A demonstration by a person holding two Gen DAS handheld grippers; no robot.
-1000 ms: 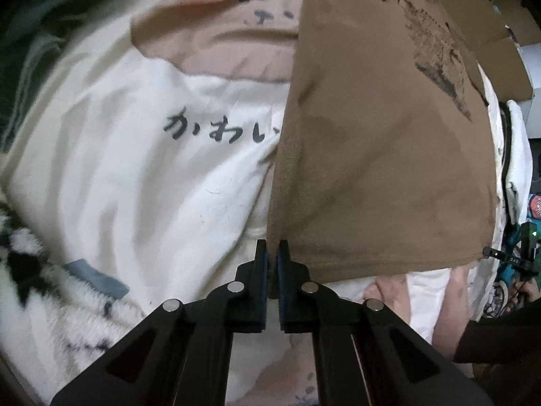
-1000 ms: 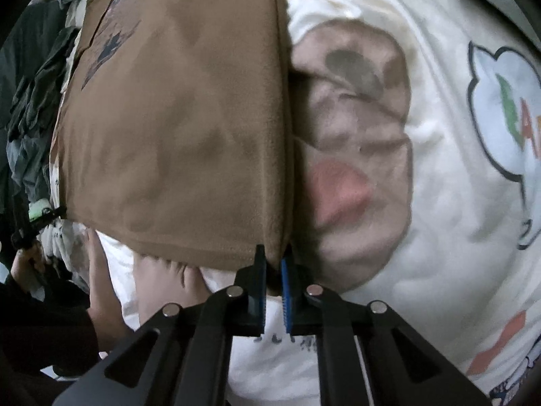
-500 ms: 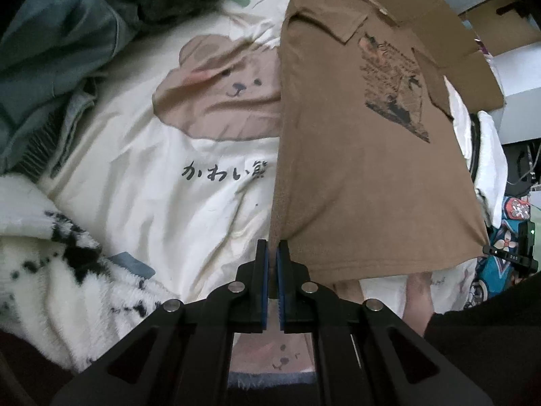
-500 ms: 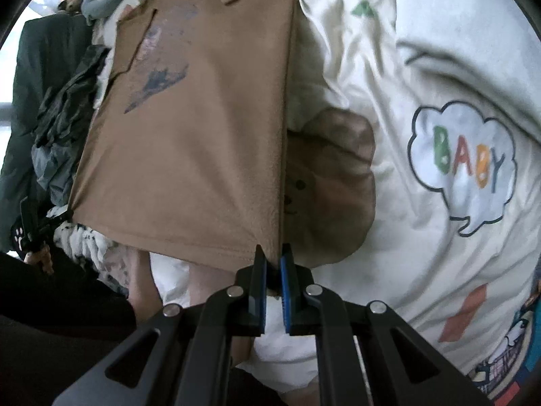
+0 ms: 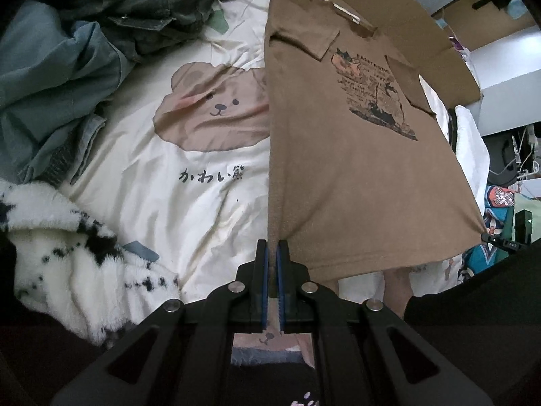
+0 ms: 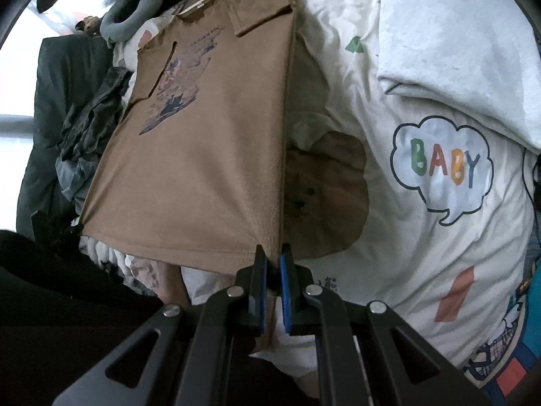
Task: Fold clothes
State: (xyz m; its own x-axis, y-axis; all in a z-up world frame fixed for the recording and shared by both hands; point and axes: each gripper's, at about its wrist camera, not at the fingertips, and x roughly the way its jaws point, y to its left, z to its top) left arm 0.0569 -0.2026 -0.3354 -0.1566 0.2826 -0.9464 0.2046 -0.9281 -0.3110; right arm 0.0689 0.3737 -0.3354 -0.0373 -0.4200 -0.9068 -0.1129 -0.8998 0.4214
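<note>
Brown T-shirt (image 5: 355,182) hangs stretched btw both grippers, lifted above the bedsheet (image 5: 189,209); sleeves already folded in over the front print. Collar end sits far from the cams, near the cardboard (image 5: 405,10); can't tell if it rests on it. Hem is nearest the cams.

Left gripper (image 5: 272,253): jaws together, clamped on one bottom hem corner. Right gripper (image 6: 273,257): jaws together, clamped on the other hem corner. Hem runs taut btw them, w/ slight sag mid-span.

Around: bear-print sheet below; dark clothes pile (image 5: 142,10) and fluffy white blanket (image 5: 67,247) off to the left side; white garment (image 6: 456,50) on the right side.

Risks (judgement):
- Thin pinch at corners only. A tug or uneven lift could slip the cloth out of one side, and the shirt would collapse skewed.
- Folded sleeves may flop open if the cloth swings.
- If hands aren't level, the fold edge lands crooked.

Vs 1 s earlier: both cams sit higher. More of the shirt, print and bed are in view, and the full bear face now shows. Grip unchanged.
</note>
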